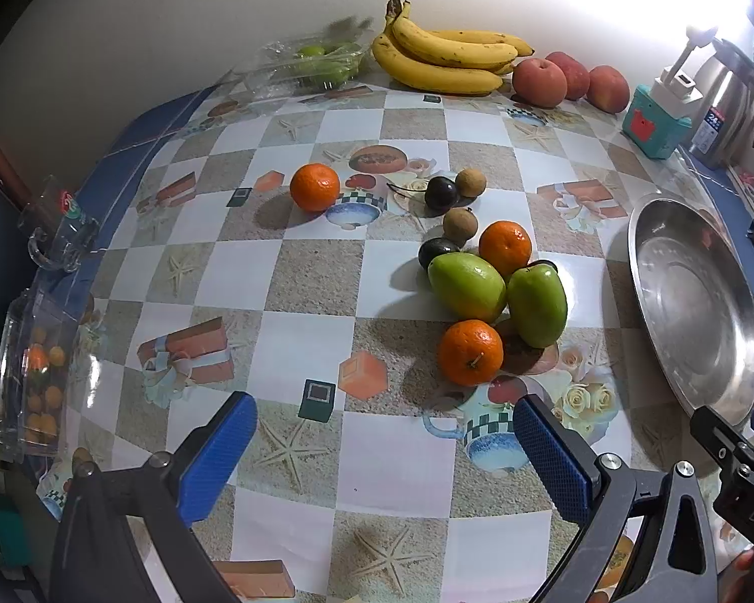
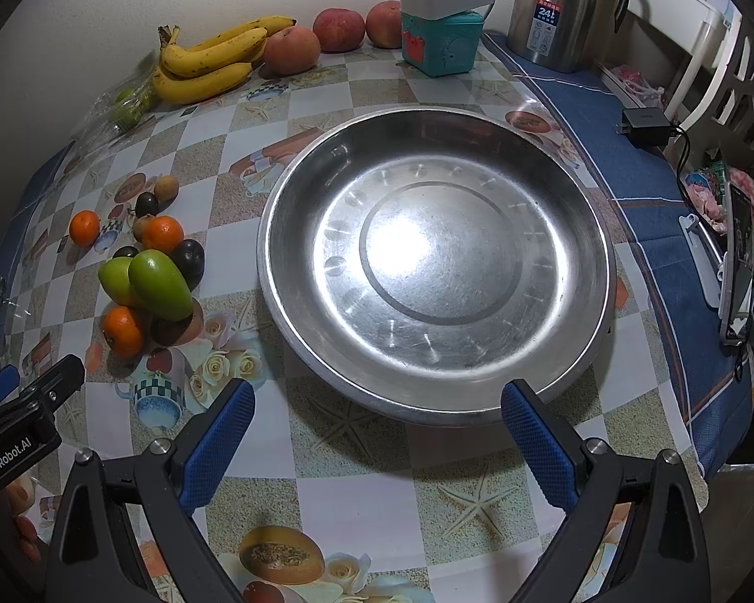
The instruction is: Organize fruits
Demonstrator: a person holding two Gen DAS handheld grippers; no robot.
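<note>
We read this as the opening step: nothing is gathered yet, and the wide, shallow stainless-steel basin point(image 2: 437, 271) stands bare on the checkered, picture-printed table point(image 1: 296, 276). The left gripper point(image 1: 384, 457) hovers low over the table with its blue-padded jaws spread apart and nothing between them. The right gripper point(image 2: 377, 442) is likewise spread and unladen, and the basin's near rim lies just beyond its fingertips.

In the left wrist view, the loose fruit cluster sits at about 1 o'clock from the left gripper: a near orange tangerine point(image 1: 470, 352), two green oblong fruits point(image 1: 467, 286) touching each other, a second tangerine point(image 1: 505, 247) behind them, and small dark and brown round fruits farther back. A lone tangerine point(image 1: 314, 187) lies apart at 11 o'clock. The basin is at 3 o'clock from the cluster.

We judge the next move calls for the left gripper to advance over the near tangerine, straddle it without nudging the green fruits, and close gently, as round fruit rolls readily.
</note>
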